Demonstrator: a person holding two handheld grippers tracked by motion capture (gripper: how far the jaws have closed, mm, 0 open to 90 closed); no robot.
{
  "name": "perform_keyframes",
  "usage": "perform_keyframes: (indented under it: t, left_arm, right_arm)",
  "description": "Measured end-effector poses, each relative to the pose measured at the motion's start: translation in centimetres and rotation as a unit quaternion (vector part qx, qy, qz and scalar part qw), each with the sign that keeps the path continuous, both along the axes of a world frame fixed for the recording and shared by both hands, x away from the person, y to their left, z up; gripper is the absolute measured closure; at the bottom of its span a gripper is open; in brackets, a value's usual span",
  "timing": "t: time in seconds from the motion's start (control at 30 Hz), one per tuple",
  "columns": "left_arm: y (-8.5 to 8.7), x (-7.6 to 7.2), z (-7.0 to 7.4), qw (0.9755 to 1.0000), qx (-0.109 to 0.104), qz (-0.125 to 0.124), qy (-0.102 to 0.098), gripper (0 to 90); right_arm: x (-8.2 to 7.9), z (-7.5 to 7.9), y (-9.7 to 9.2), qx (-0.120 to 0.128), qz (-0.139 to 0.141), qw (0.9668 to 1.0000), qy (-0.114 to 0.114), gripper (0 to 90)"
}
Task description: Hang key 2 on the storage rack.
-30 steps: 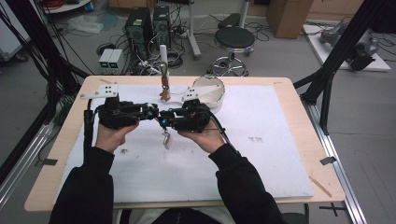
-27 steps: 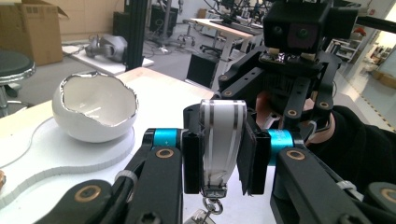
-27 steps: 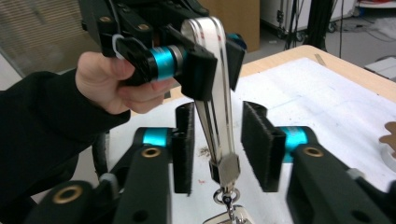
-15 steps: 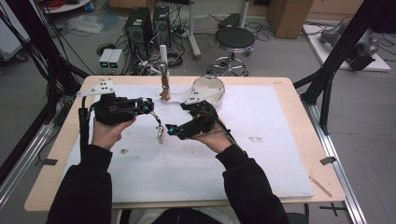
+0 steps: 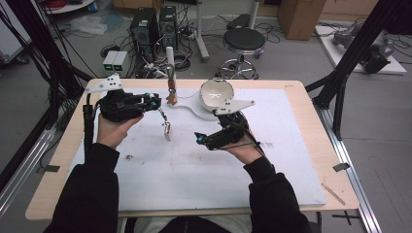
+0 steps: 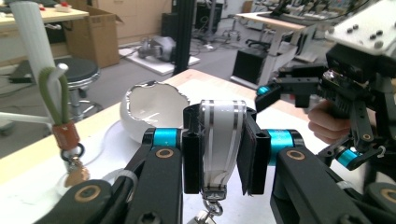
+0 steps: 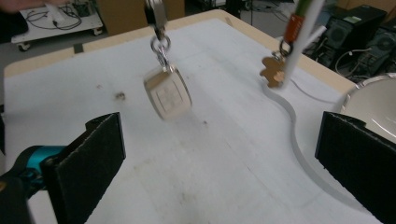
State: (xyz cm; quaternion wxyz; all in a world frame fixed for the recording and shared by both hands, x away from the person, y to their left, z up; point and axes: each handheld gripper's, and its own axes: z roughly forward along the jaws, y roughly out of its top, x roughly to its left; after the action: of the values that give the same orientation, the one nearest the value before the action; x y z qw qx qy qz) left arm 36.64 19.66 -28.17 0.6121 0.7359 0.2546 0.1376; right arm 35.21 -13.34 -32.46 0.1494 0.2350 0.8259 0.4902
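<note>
My left gripper (image 5: 156,105) is shut on a white strap with grey stripes (image 6: 222,135). A metal clasp and a pale square tag (image 5: 166,130) hang from that strap just above the white mat (image 5: 194,170). The tag (image 7: 167,95) dangles in front of my right gripper (image 7: 224,154). My right gripper (image 5: 200,139) stands wide open to the right of the tag, apart from it, with nothing between its pads (image 7: 98,149).
A white post (image 5: 170,60) stands at the table's far edge with a green loop and a brown gingerbread charm (image 7: 273,71) hanging from it. A broken-egg-shaped white bowl (image 5: 216,92) sits just beyond the right gripper. Stools, computers and cables lie past the table.
The two grippers were together at the centre by the tag. The right one has pulled away to the right and now stands open; the left has moved left with the strap.
</note>
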Motion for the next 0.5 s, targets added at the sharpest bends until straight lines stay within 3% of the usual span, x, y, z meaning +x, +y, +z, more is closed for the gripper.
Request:
perform_keyframes:
  t: [0.27, 0.5]
  left_arm:
    - [0.4, 1.0, 0.7, 0.9996, -0.003, 0.024, -0.015, 74.0]
    - [1.1, 2.5, 1.1, 0.9988, -0.002, 0.045, -0.020, 74.0]
  right_arm:
    - [-0.2, -2.3, -3.5, 0.019, -0.028, 0.9993, 0.016, 0.7]
    - [-0.5, -3.3, -6.3, 0.037, -0.054, 0.9976, 0.023, 0.7]
